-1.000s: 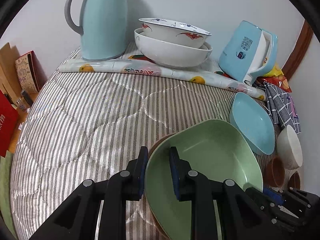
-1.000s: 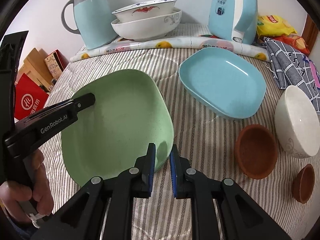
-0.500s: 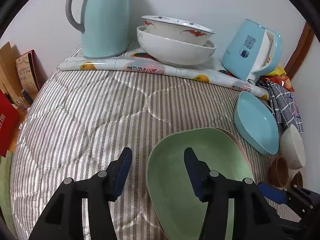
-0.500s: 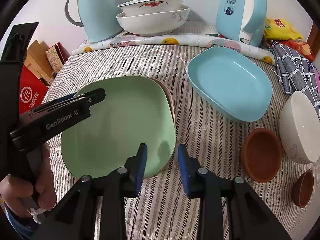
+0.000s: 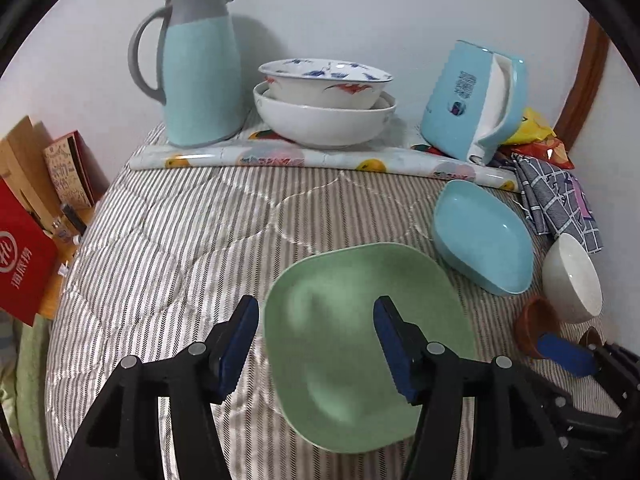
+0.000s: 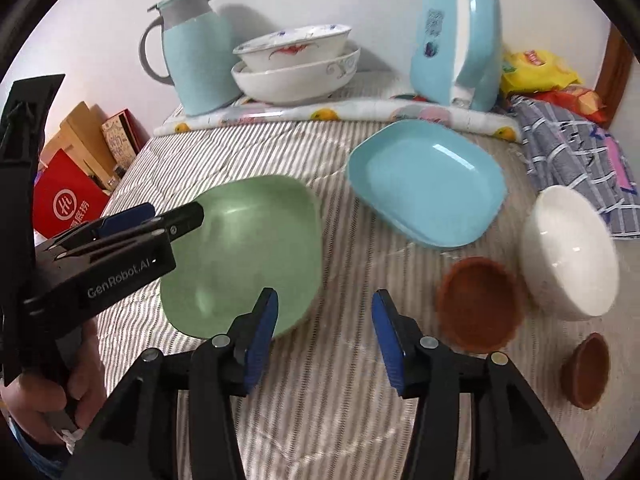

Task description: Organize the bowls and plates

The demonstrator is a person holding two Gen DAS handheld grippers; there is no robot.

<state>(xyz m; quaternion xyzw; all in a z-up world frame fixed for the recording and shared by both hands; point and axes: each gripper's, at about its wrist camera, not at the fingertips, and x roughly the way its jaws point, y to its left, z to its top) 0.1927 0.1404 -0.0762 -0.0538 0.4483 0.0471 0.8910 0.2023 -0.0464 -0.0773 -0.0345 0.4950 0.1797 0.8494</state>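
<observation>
A green plate (image 5: 360,320) lies flat on the striped bedding; it also shows in the right wrist view (image 6: 248,256). My left gripper (image 5: 316,344) is open and empty, its jaws spread above the plate's near part. My right gripper (image 6: 324,332) is open and empty, just right of the plate's near edge. A blue dish (image 6: 424,188) lies behind right, also in the left wrist view (image 5: 484,236). A white bowl (image 6: 568,256), a brown bowl (image 6: 480,304) and a smaller brown bowl (image 6: 588,372) sit at the right.
Two stacked white bowls (image 5: 324,108) stand at the back beside a blue thermos jug (image 5: 200,68) and a blue kettle (image 5: 476,100). A checked cloth (image 6: 580,152) and snack bags (image 6: 536,68) lie at back right. Boxes (image 5: 24,240) stand off the left edge.
Both grippers let go of the green plate, opened wide and drew back. The plate has settled flat, covering the plate beneath it.
</observation>
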